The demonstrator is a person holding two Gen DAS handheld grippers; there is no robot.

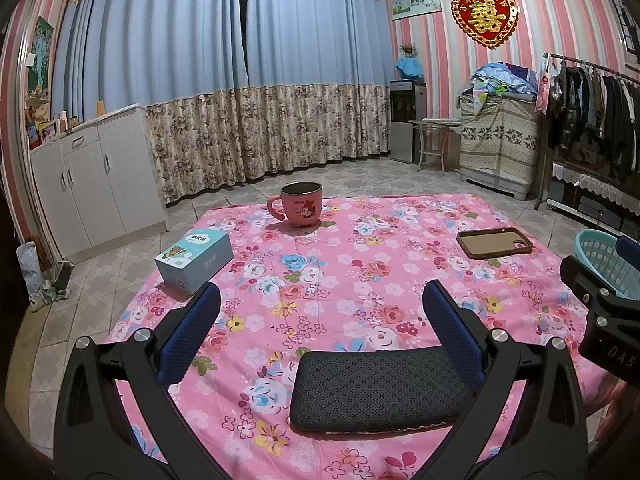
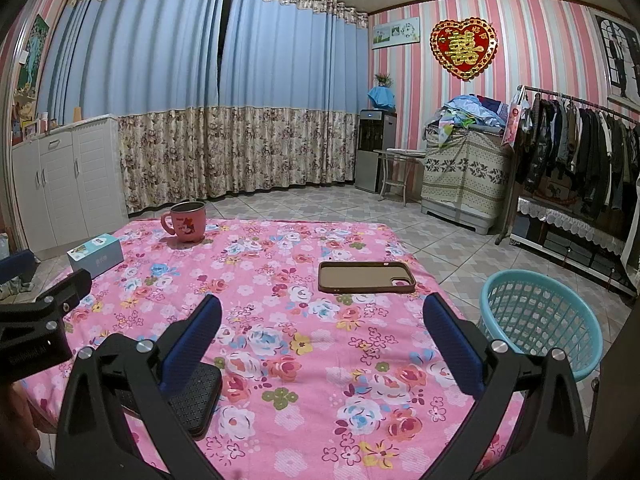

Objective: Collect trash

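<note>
While both claws hover low over the desk (image 1: pixel 360 280) w/ its pink floral cloth, neither holds anything: left claw (image 1: pixel 320 304) wide, right claw (image 2: pixel 322 316) wide too. No obvious trash visible; candidates are the tissue box (image 1: pixel 195 258) near the left edge, pink mug (image 1: pixel 298 204) at the far side, phone case (image 2: pixel 366 277) toward the right. Dark textured pad (image 1: pixel 380 390) lies just ahead of the left claw. Teal basket (image 2: pixel 540 320) sits on the floor beside the desk's right edge, prob. there to receive the trash.

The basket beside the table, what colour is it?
Light turquoise basket, clearest in the right wrist view.
</note>
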